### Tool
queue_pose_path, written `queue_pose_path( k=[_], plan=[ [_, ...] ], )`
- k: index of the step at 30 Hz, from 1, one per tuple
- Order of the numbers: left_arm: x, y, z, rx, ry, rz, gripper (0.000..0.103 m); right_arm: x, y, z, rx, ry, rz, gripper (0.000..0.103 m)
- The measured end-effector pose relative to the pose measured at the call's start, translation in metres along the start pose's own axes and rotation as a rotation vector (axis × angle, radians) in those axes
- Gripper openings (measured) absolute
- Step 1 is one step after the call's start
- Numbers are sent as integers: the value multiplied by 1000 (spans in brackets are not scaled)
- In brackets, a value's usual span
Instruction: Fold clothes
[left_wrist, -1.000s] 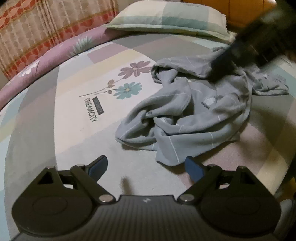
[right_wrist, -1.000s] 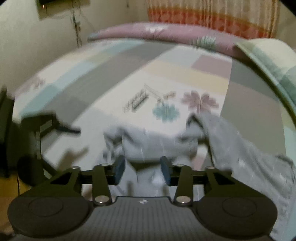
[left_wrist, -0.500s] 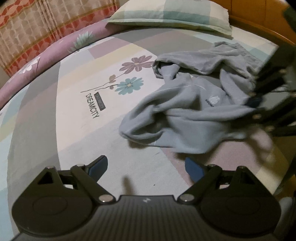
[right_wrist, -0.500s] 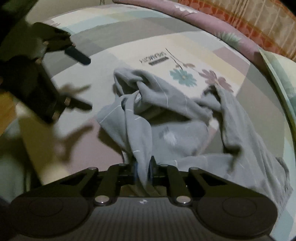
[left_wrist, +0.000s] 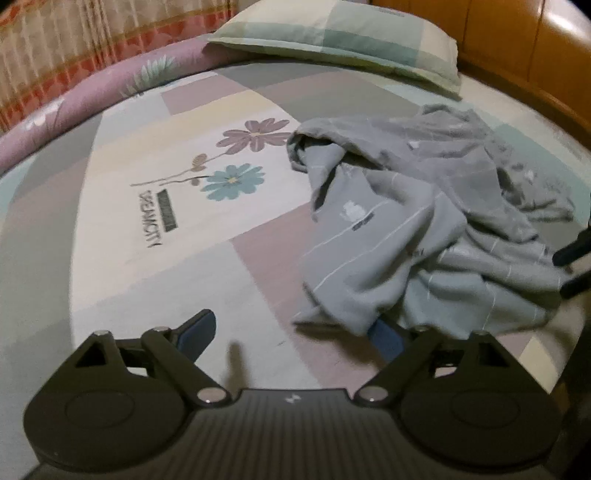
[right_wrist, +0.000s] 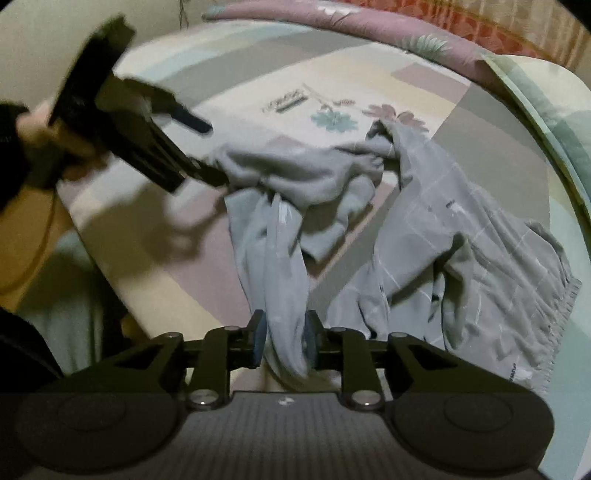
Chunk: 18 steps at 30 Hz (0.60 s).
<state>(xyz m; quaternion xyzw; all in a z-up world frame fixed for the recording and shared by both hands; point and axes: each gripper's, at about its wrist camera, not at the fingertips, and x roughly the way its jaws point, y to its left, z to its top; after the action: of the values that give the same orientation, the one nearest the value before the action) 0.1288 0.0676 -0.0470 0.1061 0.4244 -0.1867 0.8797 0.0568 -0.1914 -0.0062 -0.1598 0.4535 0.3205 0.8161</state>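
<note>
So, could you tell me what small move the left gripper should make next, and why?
Probably close the left gripper on the garment edge draped over its right finger. Its jaws have just been closing but stand wide, with little cloth between them. The right gripper has a bunched strand between its pads, its jaws having just eased open a little. A second hold would let the crumpled garment be spread on the bed.

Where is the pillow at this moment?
In the left wrist view the pillow lies at the far end of the bed, against the wooden headboard, beyond the crumpled grey garment; the right wrist view shows it along the right edge.
</note>
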Motion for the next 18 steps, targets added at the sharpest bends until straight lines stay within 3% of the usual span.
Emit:
queue_pose_path(
  k=[4,6,8,11,18],
  plan=[
    [7,1,-2,-59,-17,-93,56,0,0,4,16,-20,11,27],
    [10,2,-4,-89,-24,-120,22,1,-2,3,34,-19,8,27],
    [10,6,-4,-133,-44,-147,3,2,-4,1,55,-19,7,27],
    [3,13,1,-146,-92,-119,3,5,-9,0,82,-24,7,27],
    [-11,56,40,-57,-88,76,3,4,-14,-1,102,-43,4,29]
  ],
)
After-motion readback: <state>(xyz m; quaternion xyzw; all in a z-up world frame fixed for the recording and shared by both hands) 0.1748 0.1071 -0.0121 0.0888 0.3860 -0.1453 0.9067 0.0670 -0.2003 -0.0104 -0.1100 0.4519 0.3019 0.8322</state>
